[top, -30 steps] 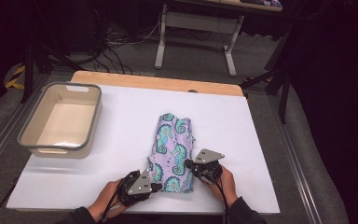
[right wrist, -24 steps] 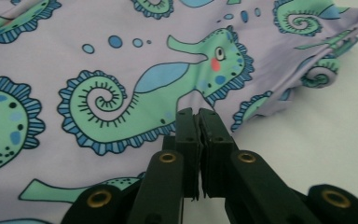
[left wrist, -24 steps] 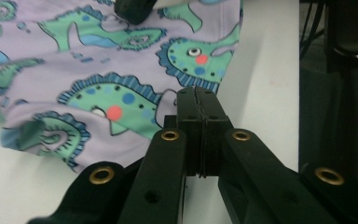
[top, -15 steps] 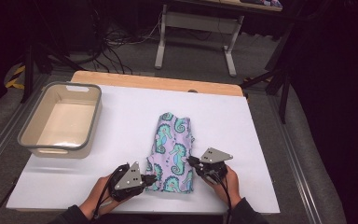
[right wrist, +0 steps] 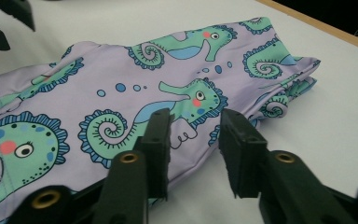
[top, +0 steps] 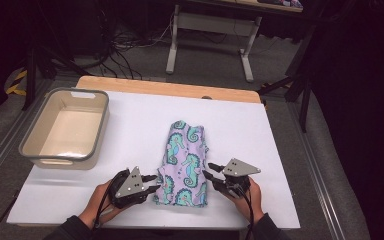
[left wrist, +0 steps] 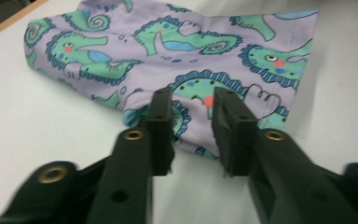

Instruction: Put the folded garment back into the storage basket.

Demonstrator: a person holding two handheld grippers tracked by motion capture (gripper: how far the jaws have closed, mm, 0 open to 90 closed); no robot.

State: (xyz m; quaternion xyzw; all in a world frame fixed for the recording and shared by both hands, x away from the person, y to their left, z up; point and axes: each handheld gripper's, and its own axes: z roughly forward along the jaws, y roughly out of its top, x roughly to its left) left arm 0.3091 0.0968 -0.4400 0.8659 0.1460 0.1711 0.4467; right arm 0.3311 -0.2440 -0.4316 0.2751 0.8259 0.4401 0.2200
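Seahorse-print cloth (top: 186,162) lies folded, long axis running away from the person, right of the bin (top: 65,127), between left gripper (top: 152,183) and right gripper (top: 209,171), both just opened, jaws empty.

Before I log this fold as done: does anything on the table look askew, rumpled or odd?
Nothing stands out. The folded seahorse cloth lies flat on the white table, slightly uneven at its left edge. The tub sits upright.

Black tongs (top: 156,183), brass screws, grey three-cornered plates, dark sleeves
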